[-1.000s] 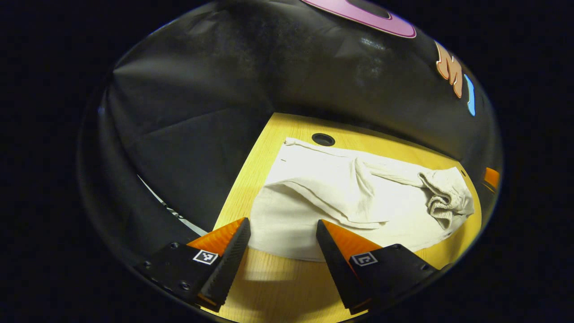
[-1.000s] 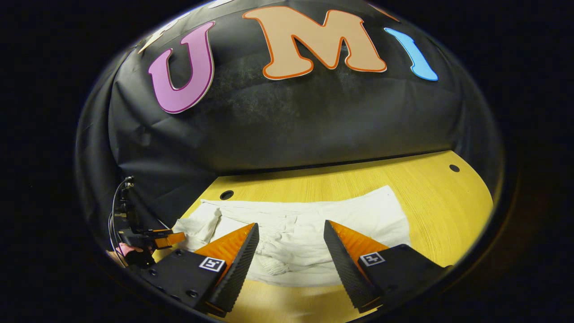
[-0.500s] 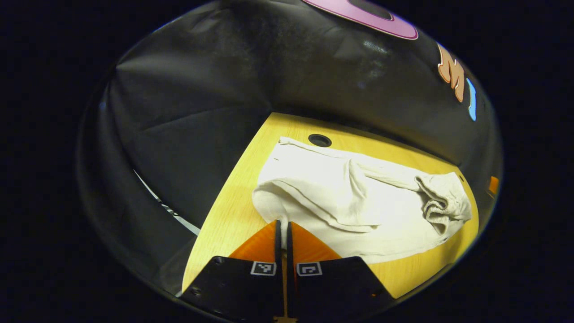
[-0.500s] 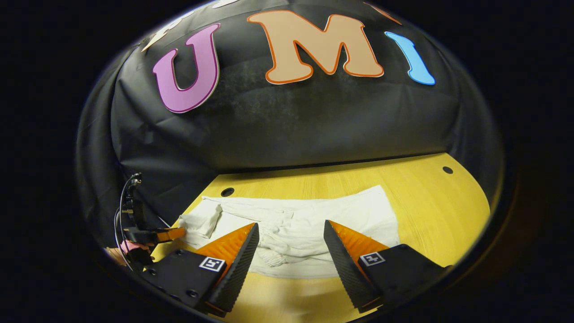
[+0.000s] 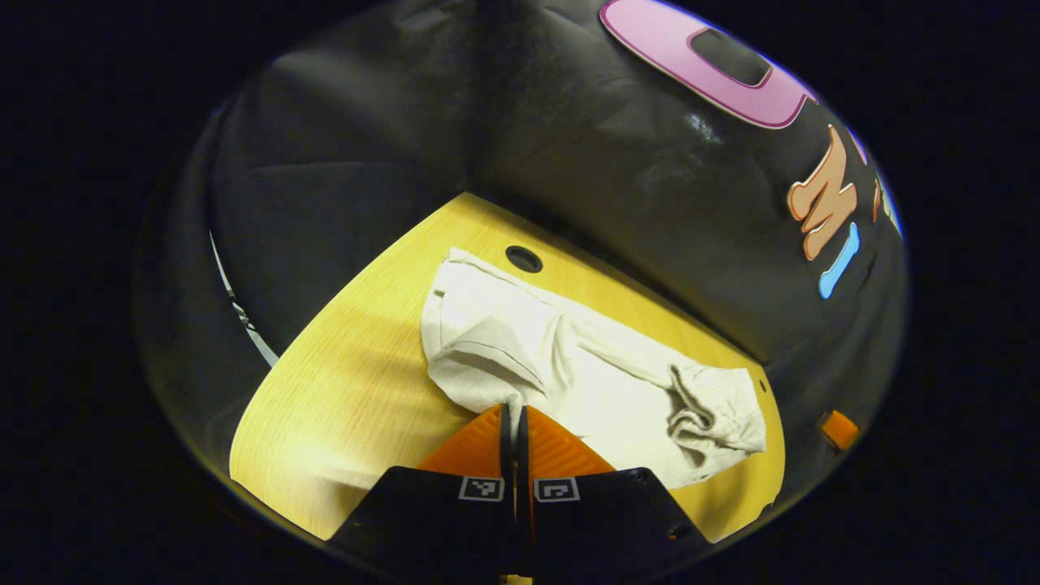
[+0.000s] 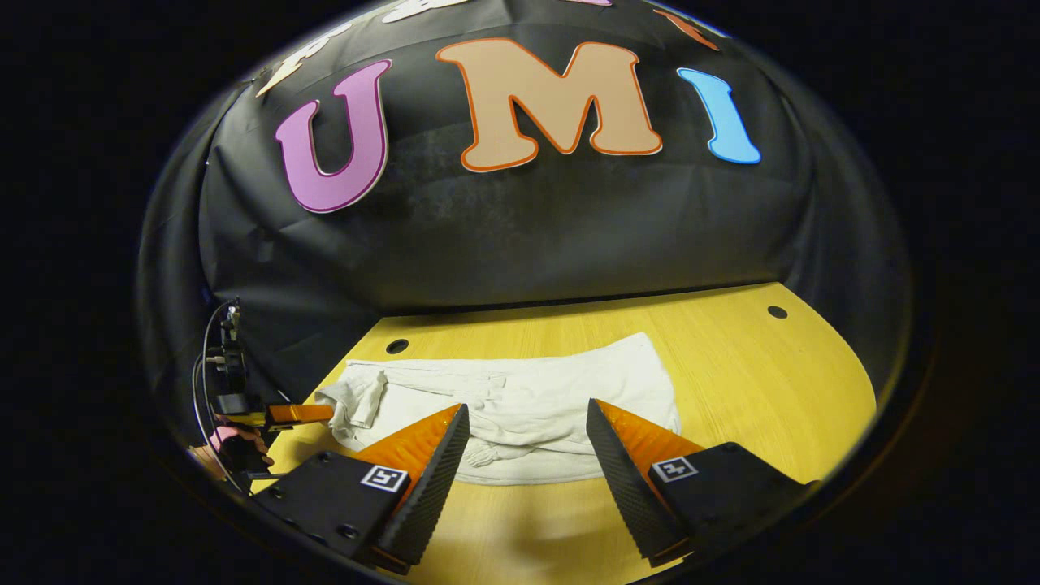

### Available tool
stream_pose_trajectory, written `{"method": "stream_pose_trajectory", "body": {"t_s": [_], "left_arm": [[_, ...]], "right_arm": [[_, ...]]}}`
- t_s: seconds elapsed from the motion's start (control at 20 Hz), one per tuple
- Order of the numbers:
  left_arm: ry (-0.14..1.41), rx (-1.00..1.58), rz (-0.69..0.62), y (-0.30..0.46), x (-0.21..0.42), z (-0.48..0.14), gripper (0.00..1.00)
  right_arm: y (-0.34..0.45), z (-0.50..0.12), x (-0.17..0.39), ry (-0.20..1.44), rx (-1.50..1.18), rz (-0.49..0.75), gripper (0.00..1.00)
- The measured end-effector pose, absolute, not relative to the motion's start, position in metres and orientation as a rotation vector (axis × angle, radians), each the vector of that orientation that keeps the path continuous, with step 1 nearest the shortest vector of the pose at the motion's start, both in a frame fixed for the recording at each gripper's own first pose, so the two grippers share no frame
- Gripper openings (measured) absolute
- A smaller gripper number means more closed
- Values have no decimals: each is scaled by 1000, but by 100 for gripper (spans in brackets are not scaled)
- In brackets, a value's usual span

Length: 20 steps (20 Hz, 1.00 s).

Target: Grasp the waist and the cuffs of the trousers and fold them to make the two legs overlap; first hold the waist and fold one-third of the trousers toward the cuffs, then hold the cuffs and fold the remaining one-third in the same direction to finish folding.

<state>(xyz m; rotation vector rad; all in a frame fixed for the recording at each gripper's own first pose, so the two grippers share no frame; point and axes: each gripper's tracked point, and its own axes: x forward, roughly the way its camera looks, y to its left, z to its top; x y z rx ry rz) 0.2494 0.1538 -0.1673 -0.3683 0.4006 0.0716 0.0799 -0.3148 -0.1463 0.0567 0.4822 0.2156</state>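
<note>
Already the left gripper (image 5: 513,418) has its fingers pinched together on a cuff of the trousers (image 5: 569,366) at 6 o'clock on the tabletop (image 5: 341,390), so the wide-open right gripper (image 6: 526,439) should bite the waist before both lift evenly.

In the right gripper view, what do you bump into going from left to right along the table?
Left gripper → bunched end of the trousers → flat end of the trousers → bare table.
</note>
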Motion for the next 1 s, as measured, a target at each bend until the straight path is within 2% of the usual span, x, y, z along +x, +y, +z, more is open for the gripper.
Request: {"method": "stream_pose_trajectory", "body": {"t_s": [0.35,0.65,1.0], "left_arm": [[279,-460,-19,71,260,-103,0],[219,-417,-107,-19,276,-59,0],[183,-322,-217,-131,291,-40,0]], "right_arm": [[-357,-130,71,479,66,217,93],[-403,-130,69,494,75,220,93],[-454,-131,76,501,52,231,93]]}}
